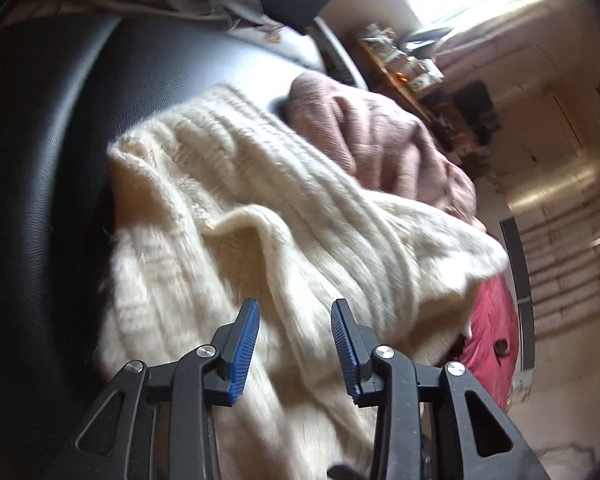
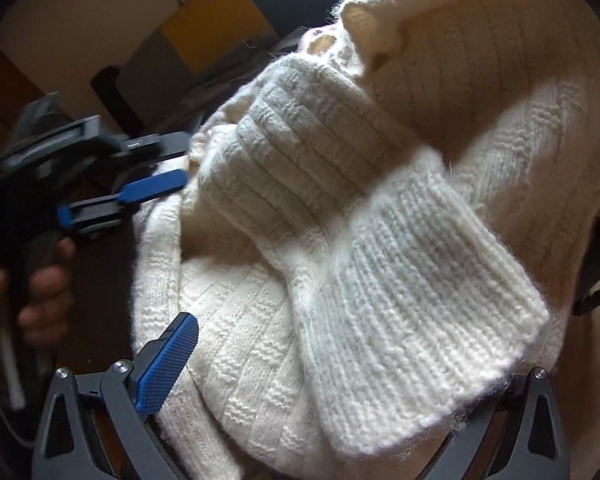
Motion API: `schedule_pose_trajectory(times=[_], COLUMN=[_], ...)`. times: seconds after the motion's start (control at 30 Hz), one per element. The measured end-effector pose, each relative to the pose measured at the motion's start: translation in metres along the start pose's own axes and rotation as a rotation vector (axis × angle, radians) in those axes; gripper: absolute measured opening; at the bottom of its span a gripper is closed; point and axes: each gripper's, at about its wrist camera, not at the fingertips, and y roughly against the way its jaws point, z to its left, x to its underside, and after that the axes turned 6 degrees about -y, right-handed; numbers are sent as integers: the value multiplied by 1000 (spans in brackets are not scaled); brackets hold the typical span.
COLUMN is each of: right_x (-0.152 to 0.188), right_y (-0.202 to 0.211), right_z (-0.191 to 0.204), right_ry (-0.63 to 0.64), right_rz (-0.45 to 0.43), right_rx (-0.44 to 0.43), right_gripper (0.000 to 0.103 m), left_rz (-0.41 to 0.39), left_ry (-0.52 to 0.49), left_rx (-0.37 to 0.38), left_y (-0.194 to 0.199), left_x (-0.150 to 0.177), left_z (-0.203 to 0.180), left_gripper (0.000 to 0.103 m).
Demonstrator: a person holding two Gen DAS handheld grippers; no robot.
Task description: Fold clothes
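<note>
the fluffy cream ribbed knit sweater (image 2: 380, 260) hides my right claw's (image 2: 340, 364) far finger; my left claw (image 2: 112, 184) looks blurred.

Two black hand-held tools with blue pads

The left tool (image 1: 294, 320) shows black angular linkage arms with triangular cut-outs, round silver pivot screws and ribbed blue pads (image 1: 242, 354) on the inner faces of both fingers. The right tool (image 2: 340, 364) is the same build, dark frame, silver screws, one cross-hatched blue pad (image 2: 166, 364) in sight. From the right wrist, a hand (image 2: 40, 284) wraps the left tool's black handle, blurred.
</note>
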Motion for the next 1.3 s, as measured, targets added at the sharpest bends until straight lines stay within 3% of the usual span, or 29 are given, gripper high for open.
schedule_pose_trajectory(times=[0.13,0.2,0.27,0.37,0.57,0.67,0.83,0.93,1.0,1.1,1.3], right_x=[-1,-2,-1,0,5,5,9,9,11,12,6], right_y=[-1,-1,-1,-1,-5,-7,-12,-20,-20,-22,-42], right_z=[-5,-7,-7,-5,5,8,12,16,17,18,30], right_ry=[10,2,6,24,73,92,127,143,144,140,129], right_rz=[-23,-38,-55,-81,-121,-129,-136,-144,-153,-164,-183], right_rx=[-29,-42,-38,-23,52,87,144,173,190,212,280], right_gripper=[103,103,103,103,103,103,103,103,103,103,103], left_rz=[35,33,8,-23,-199,-272,-345,-401,-451,-513,-397], left_ry=[31,25,4,5,93,168,344,462,491,398,-86], left_rx=[24,56,70,100,128,93,-29,-119,-166,-219,-164], left_y=[-23,-26,-25,-13,56,97,156,191,215,241,206], left_x=[-5,-4,-1,6,20,33,70,99,114,119,68], left_z=[2,2,1,9,56,96,172,211,223,206,78], left_gripper=[38,30,8,7,6,6,5,14,15,19,30])
